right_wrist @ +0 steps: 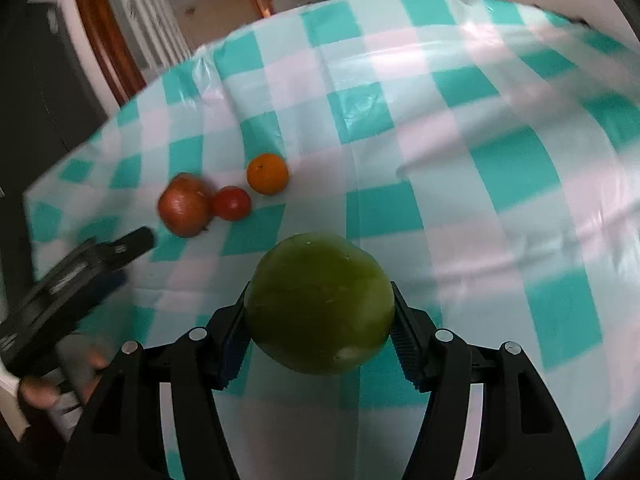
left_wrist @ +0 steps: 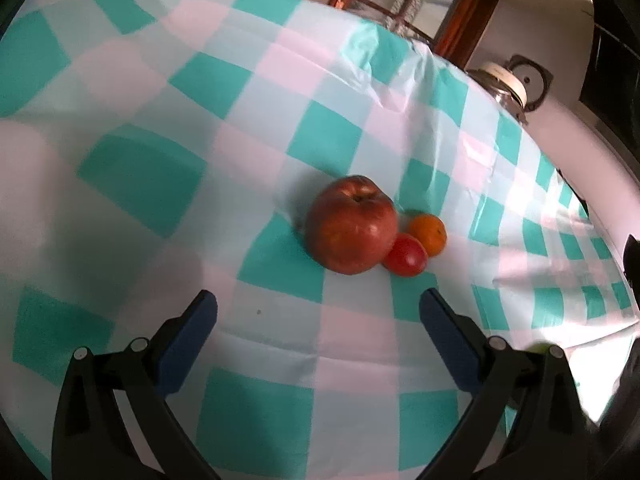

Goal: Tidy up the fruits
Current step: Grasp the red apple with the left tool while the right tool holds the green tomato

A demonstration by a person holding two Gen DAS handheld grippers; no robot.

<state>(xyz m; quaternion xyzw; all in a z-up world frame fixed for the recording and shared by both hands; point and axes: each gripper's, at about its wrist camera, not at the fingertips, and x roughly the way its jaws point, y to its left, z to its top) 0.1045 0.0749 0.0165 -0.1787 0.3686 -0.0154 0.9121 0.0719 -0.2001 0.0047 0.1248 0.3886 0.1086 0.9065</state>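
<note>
My table, teal-and-white checked cloth (left_wrist: 248, 80): red apple (left_wrist: 352, 226), small red fruit (left_wrist: 406, 256) touching it, orange (left_wrist: 429, 234) just beside.

My right gripper (right_wrist: 319, 334) has both pads pressed on a large green fruit (right_wrist: 319, 304), held clear above the teal-and-white checked tablecloth (right_wrist: 500, 168). Toward ten o'clock from it I see three fruits close together on the cloth: a red apple (right_wrist: 185, 207) touching a small red tomato (right_wrist: 231, 203), and just beside that, at its one o'clock, an orange (right_wrist: 267, 173). At nine o'clock my left gripper (right_wrist: 132, 246) reaches in, blurred, with the hand (right_wrist: 48, 384) holding it at the lower left edge.
</note>
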